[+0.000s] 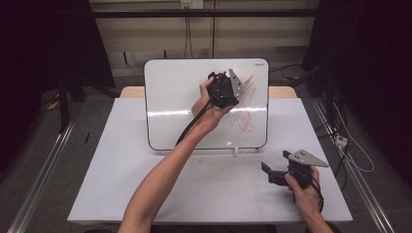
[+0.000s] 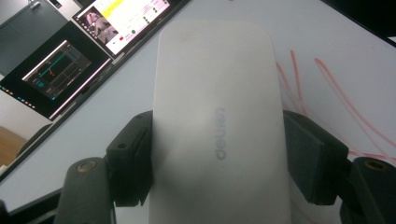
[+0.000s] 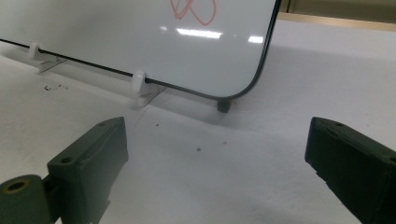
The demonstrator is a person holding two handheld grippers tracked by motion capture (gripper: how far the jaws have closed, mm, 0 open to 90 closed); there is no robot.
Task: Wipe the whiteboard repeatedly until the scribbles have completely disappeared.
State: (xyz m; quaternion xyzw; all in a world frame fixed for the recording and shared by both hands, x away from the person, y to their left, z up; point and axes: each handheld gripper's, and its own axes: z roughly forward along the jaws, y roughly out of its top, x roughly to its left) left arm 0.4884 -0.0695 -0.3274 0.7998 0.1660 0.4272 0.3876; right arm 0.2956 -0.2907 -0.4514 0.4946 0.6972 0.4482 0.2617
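So rn I've got the left gripper (image 1: 236,77) up against the whiteboard (image 1: 175,97), near its top right corner, w/ the jaws pinching a white eraser (image 1: 241,73). In the left gripper view the eraser (image 2: 217,121) sits right down the middle between the two black pads, both pressing on its long sides, so the grip is firm. There's a faint grey brand print on its back, can't read it properly. The eraser's far end is up at the board surface; whether it's actually touching I can't tell from that angle.

The red scribble (image 1: 244,109) is on the right part of the board, running from just below the eraser down toward the lower right. Some of those red lines (image 2: 327,88) show right beside the eraser in the left gripper view too.

Right gripper (image 1: 273,174) is low on the white table (image 1: 121,184), well apart from the board, front right. Jaws spread wide, nothing between them, just bare tabletop in the right gripper view. Same view shows the board's bottom right corner (image 3: 252,88) propped on little white clip feet (image 3: 139,84), plus the tail end of the scribble (image 3: 194,11) at the top.
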